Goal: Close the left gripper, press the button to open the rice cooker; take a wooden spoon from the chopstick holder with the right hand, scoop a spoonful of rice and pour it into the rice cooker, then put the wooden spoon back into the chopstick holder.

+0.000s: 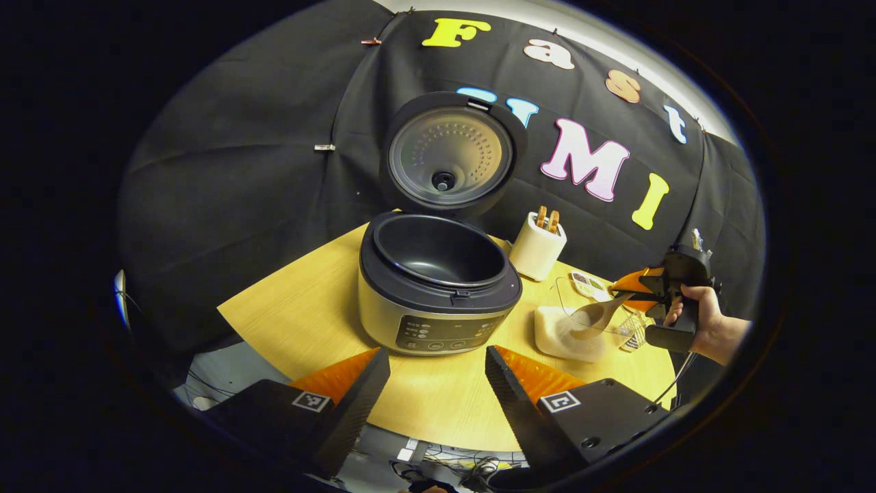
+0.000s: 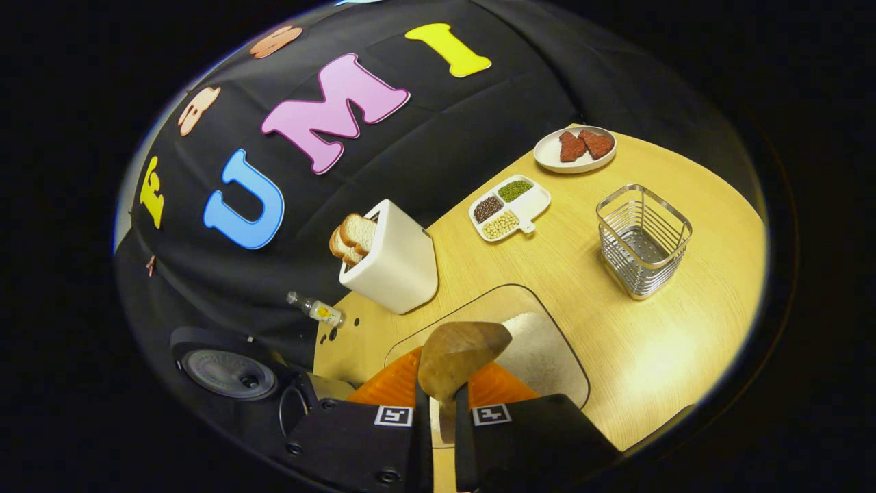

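1. Two steps look done: the rice cooker point(image 1: 438, 287) stands on the bench point(image 1: 308, 315) with its lid point(image 1: 448, 156) raised and its dark pot bare, and the wooden spoon point(image 1: 597, 316) is out of the chopstick holder point(image 2: 643, 239).
2. Scooping is the step in hand. The right tool point(image 2: 441, 411) has both fingers clamped on the spoon's handle, and the bowl of the spoon point(image 2: 462, 356) sits over the clear rice container point(image 2: 540, 342), at or just above the white rice; whether it is loaded I cannot tell.
3. The left tool point(image 1: 438, 373) hangs in front of the cooker, its fingers spread wide and holding nothing.
4. The spoon's long axis runs straight out along the right tool's fingers. In the left gripper view it slants down from the hand point(image 1: 705, 322) toward the cooker, bowl end lowest.
5. Next, I judge, the bowl must dig in, come up level so no rice spills, travel to the open pot beside the container, then tip.
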Available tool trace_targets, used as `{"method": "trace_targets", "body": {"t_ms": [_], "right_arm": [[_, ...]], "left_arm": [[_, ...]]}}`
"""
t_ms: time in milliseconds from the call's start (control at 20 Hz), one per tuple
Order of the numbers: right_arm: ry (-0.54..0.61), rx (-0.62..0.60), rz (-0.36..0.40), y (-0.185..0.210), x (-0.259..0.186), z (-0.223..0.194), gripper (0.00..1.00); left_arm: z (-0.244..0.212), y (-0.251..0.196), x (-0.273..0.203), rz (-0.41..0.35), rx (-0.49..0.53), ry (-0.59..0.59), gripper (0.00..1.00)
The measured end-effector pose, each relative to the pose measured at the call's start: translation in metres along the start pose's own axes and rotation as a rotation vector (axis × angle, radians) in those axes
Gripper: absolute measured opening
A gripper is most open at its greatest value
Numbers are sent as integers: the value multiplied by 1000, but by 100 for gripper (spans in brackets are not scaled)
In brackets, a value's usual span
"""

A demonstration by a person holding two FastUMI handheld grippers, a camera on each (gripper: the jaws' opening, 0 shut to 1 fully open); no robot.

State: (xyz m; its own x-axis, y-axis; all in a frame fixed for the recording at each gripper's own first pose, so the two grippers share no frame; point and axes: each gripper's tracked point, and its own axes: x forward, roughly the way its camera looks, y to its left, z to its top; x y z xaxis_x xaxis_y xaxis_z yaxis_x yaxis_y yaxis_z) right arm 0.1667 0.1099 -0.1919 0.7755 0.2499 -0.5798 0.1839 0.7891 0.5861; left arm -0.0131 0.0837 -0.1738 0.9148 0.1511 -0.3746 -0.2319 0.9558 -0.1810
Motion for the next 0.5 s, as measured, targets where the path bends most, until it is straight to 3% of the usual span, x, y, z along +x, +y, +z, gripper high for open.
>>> {"method": "trace_targets", "body": {"t_ms": [250,300,500], "right_arm": [[-22,99,30,6,-16,16,17],[-28,124,41,10,-20,20,17],[-21,214,93,35,-30,26,17]], "left_arm": [[5,-4,-7,-11,17,-19,96],[7,-4,-9,-12,21,-26,92],[13,1,-15,-6,14,-44,95]]}}
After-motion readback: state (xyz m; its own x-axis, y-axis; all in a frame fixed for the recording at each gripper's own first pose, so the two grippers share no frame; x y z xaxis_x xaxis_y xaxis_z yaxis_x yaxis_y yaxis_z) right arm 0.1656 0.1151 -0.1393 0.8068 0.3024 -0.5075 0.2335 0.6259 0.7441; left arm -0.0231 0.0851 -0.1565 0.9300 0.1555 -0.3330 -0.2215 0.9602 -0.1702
